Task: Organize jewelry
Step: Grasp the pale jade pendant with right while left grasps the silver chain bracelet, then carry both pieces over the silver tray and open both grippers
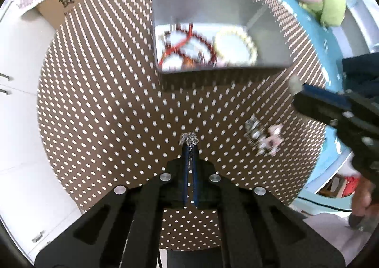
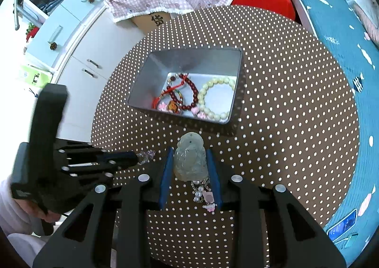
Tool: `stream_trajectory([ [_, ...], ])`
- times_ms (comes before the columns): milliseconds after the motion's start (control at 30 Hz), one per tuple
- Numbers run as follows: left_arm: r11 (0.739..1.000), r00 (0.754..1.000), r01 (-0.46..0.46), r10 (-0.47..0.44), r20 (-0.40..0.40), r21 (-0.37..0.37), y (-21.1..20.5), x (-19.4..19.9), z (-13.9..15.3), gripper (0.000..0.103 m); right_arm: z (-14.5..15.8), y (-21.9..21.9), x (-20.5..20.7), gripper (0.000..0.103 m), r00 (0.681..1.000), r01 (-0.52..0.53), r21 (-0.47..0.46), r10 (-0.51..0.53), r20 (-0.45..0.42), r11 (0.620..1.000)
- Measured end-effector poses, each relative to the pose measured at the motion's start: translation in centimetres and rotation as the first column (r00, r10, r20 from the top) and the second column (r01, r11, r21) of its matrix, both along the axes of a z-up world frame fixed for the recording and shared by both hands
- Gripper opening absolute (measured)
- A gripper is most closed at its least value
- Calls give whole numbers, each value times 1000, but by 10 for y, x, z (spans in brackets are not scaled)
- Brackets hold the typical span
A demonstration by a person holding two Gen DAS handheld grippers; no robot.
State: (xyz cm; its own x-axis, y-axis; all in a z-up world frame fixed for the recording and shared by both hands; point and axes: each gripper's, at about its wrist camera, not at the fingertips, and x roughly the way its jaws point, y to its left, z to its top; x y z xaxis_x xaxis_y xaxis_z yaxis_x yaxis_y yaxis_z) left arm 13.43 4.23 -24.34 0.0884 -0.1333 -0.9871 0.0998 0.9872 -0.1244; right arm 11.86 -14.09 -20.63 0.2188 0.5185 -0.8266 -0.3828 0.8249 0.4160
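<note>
**newbie_sorts:** Right gripper [image 2: 190, 168] has its blue jaws pinched onto the pale carved jade pendant [image 2: 190, 158], dead centre low in the right wrist view, with its beaded chain [image 2: 203, 193] dangling behind. Left gripper [image 1: 189, 147] is squeezed almost fully closed on a tiny sparkly silver piece [image 1: 188, 139], bottom middle of its own view. How do I land these?

**tidy_mod:** I'd carry each over the grey metal tin [image 2: 151, 73] sitting mid-frame on the dotted desk [image 2: 296, 126], and open only once you're past the rim. Chain's the risk, it could drape over the wall. Tin already holds a cream bead bracelet [image 2: 216, 100] and dark red beads [image 2: 189, 92], so aim for the bare corner. One more silver-and-pink cluster [image 1: 261, 136] lies on the desk at right of the left view. Grippers sit close together, so go one at a time.
</note>
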Motion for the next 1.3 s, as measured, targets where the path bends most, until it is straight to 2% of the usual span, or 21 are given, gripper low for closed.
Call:
stream_trajectory([
  [233, 999, 990, 14, -7, 143, -42, 9, 22, 77, 3, 24, 2, 14, 27, 998, -11, 19, 10, 60, 1000],
  [433, 998, 975, 18, -5, 224, -56, -12, 29, 123, 3, 38, 8, 34, 27, 994, -25, 23, 23, 105, 999],
  [567, 997, 963, 25, -3, 270, -77, -13, 36, 139, 3, 42, 13, 44, 27, 992, -38, 25, 35, 120, 999],
  [667, 998, 967, 15, 3, 255, -68, -18, 44, 118, 4, 37, 14, 50, 29, 994, -28, 20, 26, 108, 999],
  [733, 997, 972, 7, 10, 237, -75, -18, 47, 110, 13, 34, 12, 51, 30, 995, -25, 29, 22, 93, 999],
  [767, 997, 976, 2, 14, 217, -75, -18, 48, 103, 40, 31, 12, 52, 34, 996, -25, 23, 23, 86, 999],
  [800, 998, 978, -7, 20, 209, -65, -18, 49, 98, 51, 31, 11, 52, 43, 996, -21, 14, 20, 86, 1000],
  [833, 999, 979, -13, 23, 203, -52, -18, 49, 94, 51, 31, 9, 52, 46, 996, -15, 8, 14, 89, 1000],
  [1033, 999, 989, 24, -19, 149, -32, -23, 35, 70, 51, 25, -16, 44, 46, 997, 39, -4, -39, 67, 999],
  [1300, 993, 995, 97, -94, 43, -68, -41, -4, 23, 51, -7, -49, 15, 46, 994, 109, -69, -110, -13, 992],
])
